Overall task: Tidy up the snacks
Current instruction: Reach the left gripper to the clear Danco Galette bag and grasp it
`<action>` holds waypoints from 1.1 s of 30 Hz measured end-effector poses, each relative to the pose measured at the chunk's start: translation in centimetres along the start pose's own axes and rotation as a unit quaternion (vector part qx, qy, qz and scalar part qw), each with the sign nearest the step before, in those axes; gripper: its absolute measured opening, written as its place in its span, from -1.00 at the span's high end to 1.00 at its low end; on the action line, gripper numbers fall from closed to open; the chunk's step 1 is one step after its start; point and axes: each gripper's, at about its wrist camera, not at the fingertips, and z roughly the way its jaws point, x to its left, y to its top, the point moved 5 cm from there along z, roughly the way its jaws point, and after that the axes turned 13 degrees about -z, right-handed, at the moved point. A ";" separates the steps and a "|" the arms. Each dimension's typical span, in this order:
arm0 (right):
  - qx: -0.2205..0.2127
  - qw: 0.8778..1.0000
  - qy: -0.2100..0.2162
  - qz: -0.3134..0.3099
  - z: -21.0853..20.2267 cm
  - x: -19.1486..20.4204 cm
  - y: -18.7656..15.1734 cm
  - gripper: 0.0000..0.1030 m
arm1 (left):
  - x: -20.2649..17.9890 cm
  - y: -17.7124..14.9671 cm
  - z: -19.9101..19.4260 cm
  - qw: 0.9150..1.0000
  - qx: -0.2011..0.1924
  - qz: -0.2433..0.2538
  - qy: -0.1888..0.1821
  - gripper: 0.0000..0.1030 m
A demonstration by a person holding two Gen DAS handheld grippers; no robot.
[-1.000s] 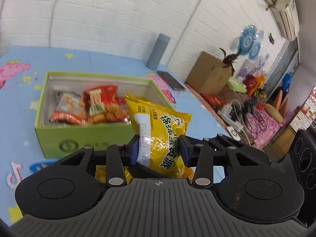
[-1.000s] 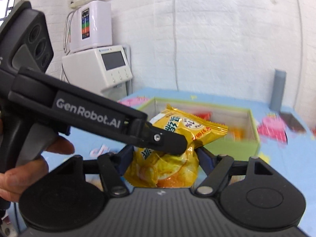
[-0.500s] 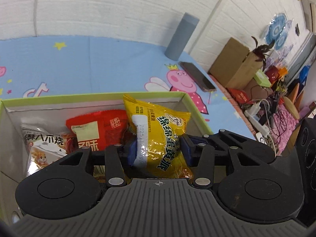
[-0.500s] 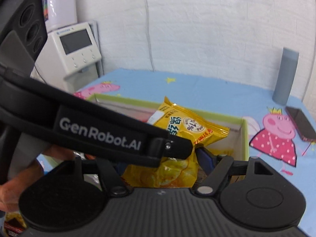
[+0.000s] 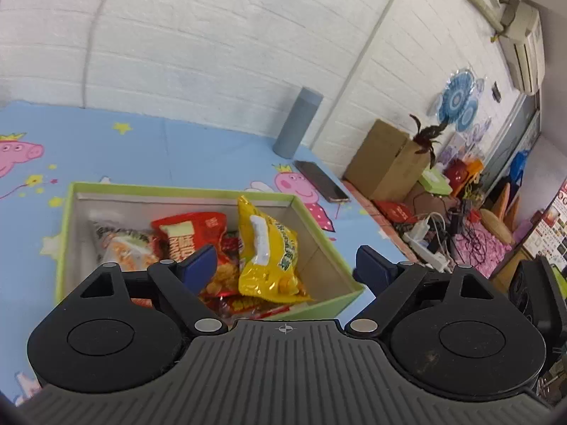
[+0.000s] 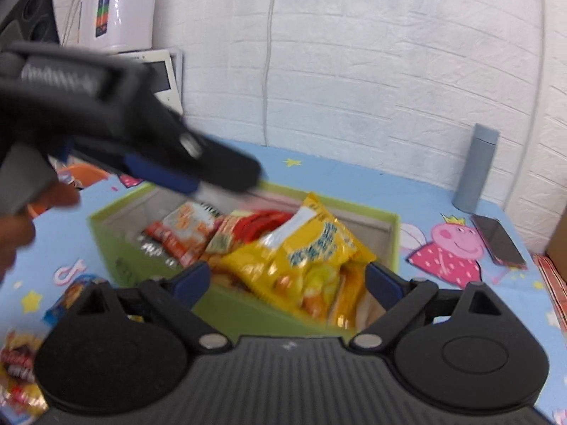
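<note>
A green box on the blue mat holds several snack bags. A yellow snack bag stands loose in it beside a red bag; it also shows in the right wrist view. My left gripper is open and empty above the box's near side. My right gripper is open and empty above the box. The left gripper shows blurred above the box's left end in the right wrist view.
A grey cylinder and a phone lie on the mat behind the box. Loose snack packs lie on the mat at left of the box. A cardboard box and cables stand at the right.
Both grippers opened and let go of the yellow bag, which now stands in the box. Both grippers pulled back and up.
</note>
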 end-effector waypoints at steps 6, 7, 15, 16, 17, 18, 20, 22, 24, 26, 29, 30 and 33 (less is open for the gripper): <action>0.026 0.993 0.091 0.075 -5.9 6.7 -6.3 -0.82 | 4.2 -6.6 -8.1 0.998 -0.025 -0.043 0.042 -0.47; 0.030 0.992 0.103 0.071 -6.3 8.2 -6.8 -0.82 | 5.1 -7.7 -9.1 0.997 -0.027 -0.052 0.059 -0.47; 0.048 0.984 0.172 0.008 -6.4 18.9 -6.9 -0.81 | 12.1 -14.4 -13.1 0.985 0.010 -0.128 0.118 -0.33; 0.050 0.982 0.182 0.009 -6.4 19.6 -6.8 -0.81 | 12.6 -14.5 -13.0 0.985 0.012 -0.130 0.115 -0.30; 0.054 0.980 0.191 0.011 -6.5 20.1 -6.9 -0.81 | 13.0 -14.4 -12.7 0.984 0.011 -0.131 0.117 -0.29; 0.060 0.979 0.195 0.015 -6.2 20.6 -6.9 -0.83 | 13.4 -14.2 -12.4 0.985 0.013 -0.129 0.118 -0.28; 0.060 0.980 0.191 0.015 -5.8 21.2 -6.5 -0.83 | 13.8 -14.2 -11.6 0.986 0.029 -0.126 0.108 -0.16; 0.062 0.977 0.203 0.017 -5.4 21.7 -6.0 -0.82 | 13.3 -14.2 -11.2 0.987 0.033 -0.111 0.114 -0.16; 0.064 0.975 0.211 0.018 -5.2 21.8 -5.6 -0.82 | 12.0 -14.7 -11.4 0.990 0.030 -0.086 0.109 -0.19; 0.064 0.977 0.203 0.007 -5.5 21.7 -5.8 -0.82 | 10.8 -15.8 -11.5 0.992 0.044 -0.086 0.084 -0.29; 0.080 0.983 0.165 -0.012 -6.4 20.5 -7.1 -0.83 | 8.7 -18.2 -11.0 0.992 0.076 -0.093 0.042 -0.29; 0.084 0.983 0.161 -0.013 -6.7 19.9 -7.6 -0.83 | 8.0 -19.0 -10.7 0.991 0.084 -0.092 0.035 -0.29; 0.086 0.984 0.158 -0.001 -7.7 18.1 -8.6 -0.82 | 6.5 -20.0 -10.2 0.992 0.090 -0.076 0.044 -0.26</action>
